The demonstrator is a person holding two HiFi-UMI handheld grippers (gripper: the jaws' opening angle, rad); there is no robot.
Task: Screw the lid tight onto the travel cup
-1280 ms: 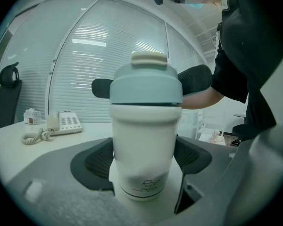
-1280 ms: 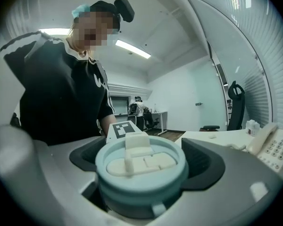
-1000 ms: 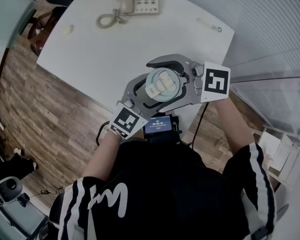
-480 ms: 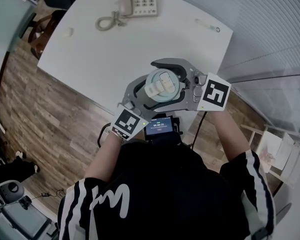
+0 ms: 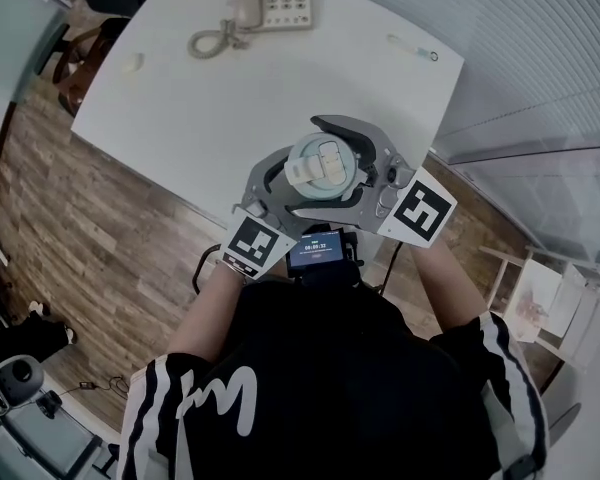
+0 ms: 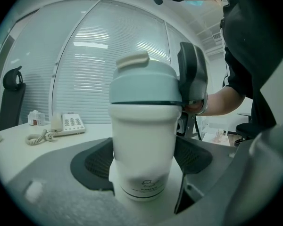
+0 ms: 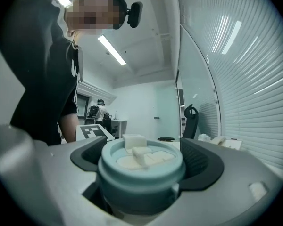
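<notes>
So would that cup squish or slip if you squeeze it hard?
Probably not squish: the travel cup has straight walls between the pads of the left gripper, so it looks stiff. Its smooth white side could be slippery, though. It's tall and narrow with a big lid, so a push up high might tip it.

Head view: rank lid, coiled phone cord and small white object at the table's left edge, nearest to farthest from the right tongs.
1. lid, held in the right tongs.
2. coiled phone cord, up and left.
3. small white object, farther left, by the table edge.
</notes>
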